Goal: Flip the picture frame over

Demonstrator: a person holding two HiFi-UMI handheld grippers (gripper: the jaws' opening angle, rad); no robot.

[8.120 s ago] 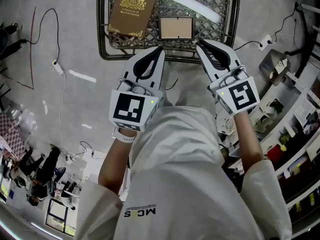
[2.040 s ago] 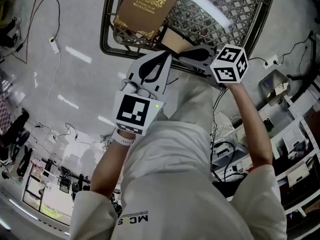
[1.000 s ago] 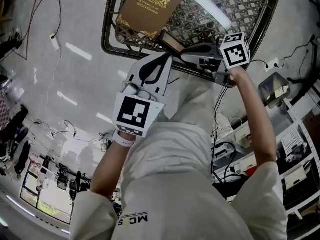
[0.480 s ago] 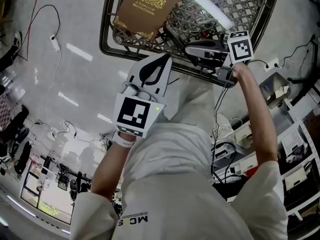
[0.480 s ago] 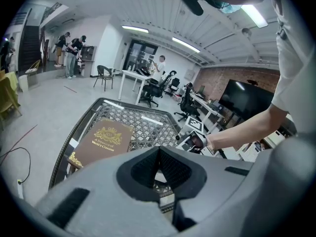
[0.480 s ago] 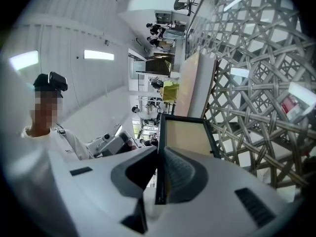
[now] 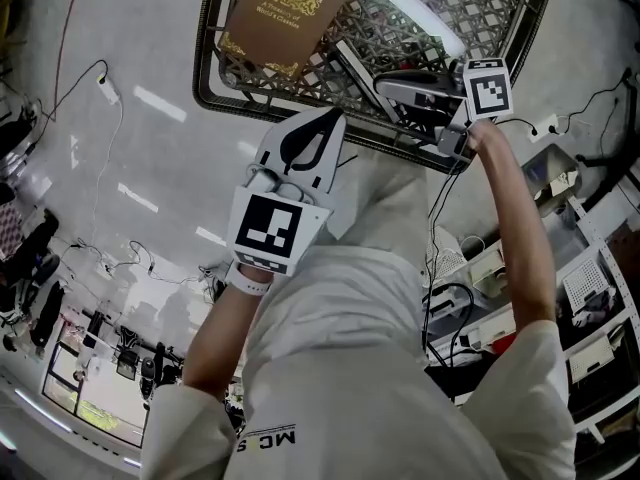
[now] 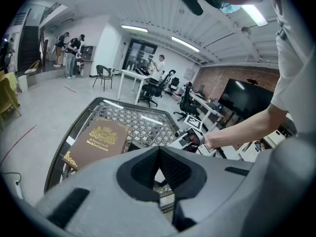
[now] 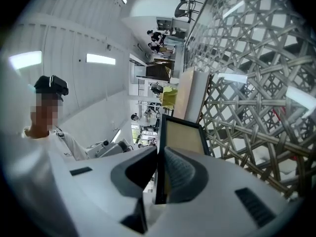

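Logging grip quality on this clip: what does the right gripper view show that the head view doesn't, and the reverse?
Only the right gripper view: the right gripper has its jaws shut on the dark edge of the picture frame, whose tan panel is in sight. Only the head view: the left gripper, shut and empty, and the gold-printed cover of the brown book. Both: the frame held on edge over the lattice table.
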